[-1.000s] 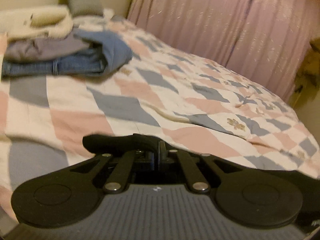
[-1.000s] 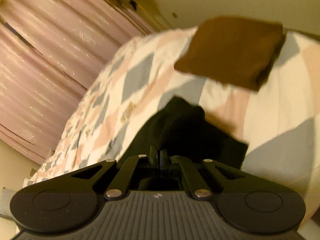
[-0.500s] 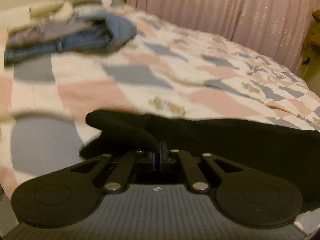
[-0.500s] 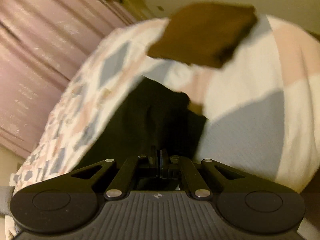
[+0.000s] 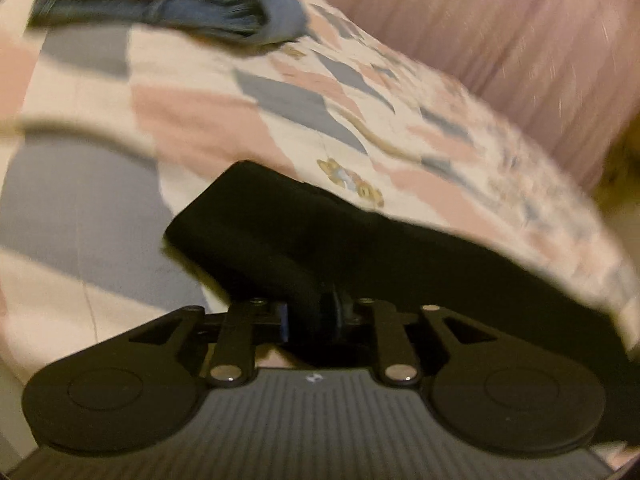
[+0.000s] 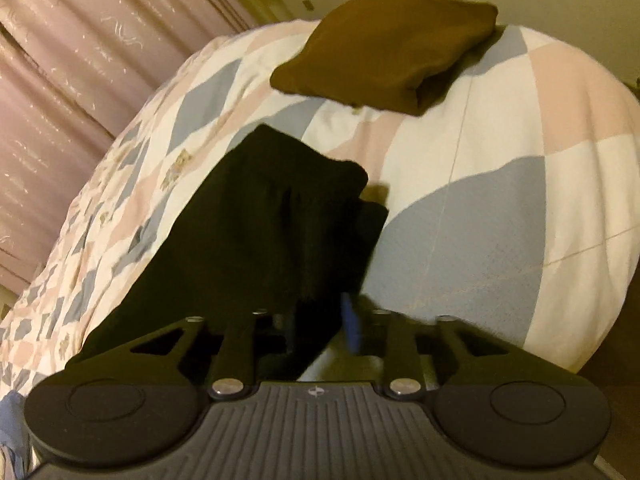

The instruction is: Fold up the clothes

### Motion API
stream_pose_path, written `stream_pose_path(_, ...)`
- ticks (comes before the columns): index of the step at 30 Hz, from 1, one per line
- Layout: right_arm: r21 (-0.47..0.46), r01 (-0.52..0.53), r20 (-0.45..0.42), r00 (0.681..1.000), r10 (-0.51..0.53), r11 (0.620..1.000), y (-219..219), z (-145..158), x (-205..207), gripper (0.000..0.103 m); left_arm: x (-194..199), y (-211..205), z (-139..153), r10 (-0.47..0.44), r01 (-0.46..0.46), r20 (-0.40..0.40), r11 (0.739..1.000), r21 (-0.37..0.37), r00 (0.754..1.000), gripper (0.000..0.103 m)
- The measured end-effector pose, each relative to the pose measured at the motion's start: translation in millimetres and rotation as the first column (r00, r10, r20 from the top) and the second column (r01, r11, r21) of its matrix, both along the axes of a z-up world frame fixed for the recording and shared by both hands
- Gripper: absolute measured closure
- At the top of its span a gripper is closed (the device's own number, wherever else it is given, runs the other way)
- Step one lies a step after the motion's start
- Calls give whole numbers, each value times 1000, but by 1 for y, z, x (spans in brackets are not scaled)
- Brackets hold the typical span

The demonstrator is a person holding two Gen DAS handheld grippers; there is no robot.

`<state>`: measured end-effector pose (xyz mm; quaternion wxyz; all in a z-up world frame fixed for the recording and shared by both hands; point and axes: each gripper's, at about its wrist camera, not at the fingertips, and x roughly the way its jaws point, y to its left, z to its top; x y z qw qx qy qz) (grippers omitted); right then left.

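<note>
A black garment (image 5: 320,240) lies folded in a long band across the patchwork quilt (image 5: 200,112), its near edge running in between my left gripper's jaws. The left gripper (image 5: 312,314) is low over the bed and its jaws are opening, with the black cloth loose between them. In the right wrist view the other end of the black garment (image 6: 260,240) rests on the quilt (image 6: 500,160). The jaws of my right gripper (image 6: 320,324) are opening too. A flap of the cloth hangs by the left finger, clear of the blue pad (image 6: 351,320).
A folded brown garment (image 6: 388,52) lies on the quilt beyond the black one. A pile with blue jeans (image 5: 180,8) sits at the far left of the bed. Pink curtains (image 5: 500,40) hang behind the bed, and the pink curtains (image 6: 60,60) also show at the left.
Both grippers have sunk towards the bed with the black garment, which now lies on the quilt. Both pairs of jaws, pinched shut on the cloth before, have parted.
</note>
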<state>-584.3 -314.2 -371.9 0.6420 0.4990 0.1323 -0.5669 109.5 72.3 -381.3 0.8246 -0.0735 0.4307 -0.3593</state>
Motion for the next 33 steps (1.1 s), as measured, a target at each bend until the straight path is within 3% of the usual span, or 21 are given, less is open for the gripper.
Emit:
stream_pose_path(4,21,4,6,1000,-5,1000,-1,-6,0,74,15,6,-4,33,-37,-77,998,-48,996,85)
stream_pose_path(6,27,8,1,1000,-8,1000,2,-7,-1,78,17,5,-2,31,-35,-69,998,-56,997,89)
stream_pose_path(7,27,6,-6,1000,-6,1000,2,-7,0,81,16,4,1,23,-25,-45,998,-61,999,102)
stream_pose_path(9,25,-4,-22,1000,4,1000,2,-6,2,81,4,2,18,-35,42,94,996,-82,995,102)
stream_pose_path(11,28,-5,-25,1000,6,1000,1,-7,2,82,-8,1,39,-86,118,244,986,-119,966,102)
stream_pose_path(14,32,0,-17,1000,0,999,2,-10,0,82,-6,3,59,-115,192,322,957,-217,940,101)
stream_pose_path(20,34,11,-17,1000,-10,999,3,-15,2,83,5,-17,72,-136,228,374,950,-214,918,101)
stream_pose_path(22,36,13,-19,1000,-12,999,3,-15,2,84,-4,-16,82,-138,266,442,932,-244,887,101)
stream_pose_path(23,36,13,-21,1000,-13,999,3,-15,2,85,-6,-14,82,-127,264,452,931,-253,883,101)
stream_pose_path(25,36,15,-20,1000,-14,999,3,-15,2,85,-3,-9,70,-110,213,399,951,-224,910,99)
stream_pose_path(27,36,17,-17,1000,-16,999,3,-16,1,85,7,-3,34,-91,126,274,986,-113,957,95)
stream_pose_path(29,38,14,-20,1000,-13,999,2,-16,1,85,16,-3,-3,-87,86,111,996,18,990,93)
stream_pose_path(31,44,9,-26,1000,-8,999,1,-16,1,85,18,6,-18,-63,63,26,998,-22,998,92)
stream_pose_path(33,51,6,-33,999,-4,999,-1,-15,2,85,23,10,-10,-30,30,1,995,-92,1000,86)
